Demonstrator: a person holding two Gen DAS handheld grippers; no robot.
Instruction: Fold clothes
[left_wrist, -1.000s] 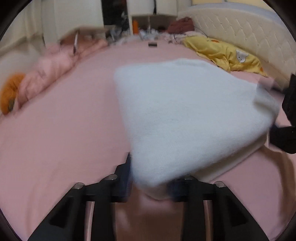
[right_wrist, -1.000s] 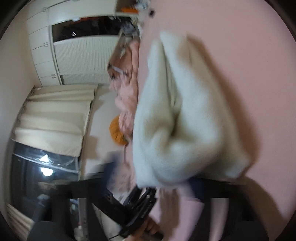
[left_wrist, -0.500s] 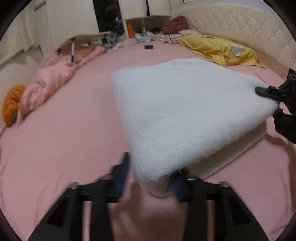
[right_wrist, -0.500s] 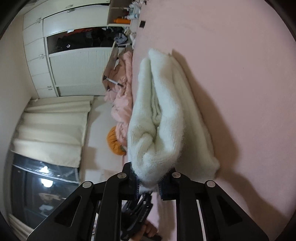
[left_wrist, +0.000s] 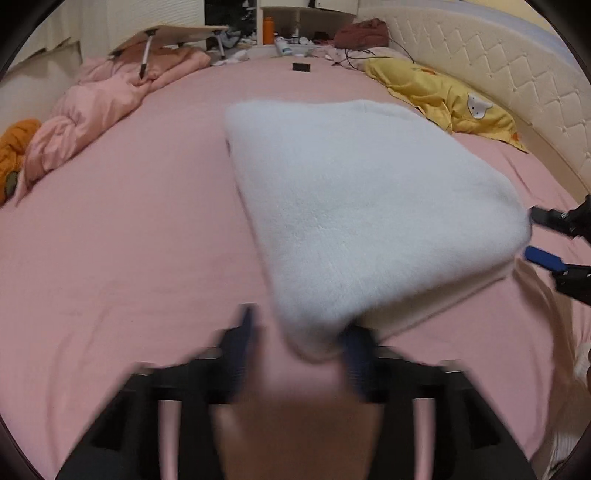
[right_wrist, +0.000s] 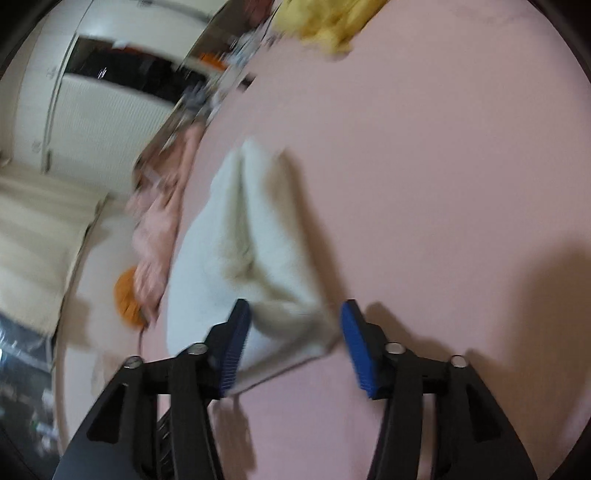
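Note:
A white fluffy garment lies folded over on the pink bed sheet. My left gripper is open, its blurred blue pads on either side of the garment's near corner. My right gripper is open, with the garment's other corner lying between its blue pads. The right gripper also shows at the right edge of the left wrist view, just off the garment's edge.
A yellow pillow lies along the cream headboard. A pink duvet and an orange item are heaped at the left. A small black object lies at the far end.
Both grippers have opened and let go of the white garment, which has settled onto the bed. The right gripper has rotated and pulled back slightly.

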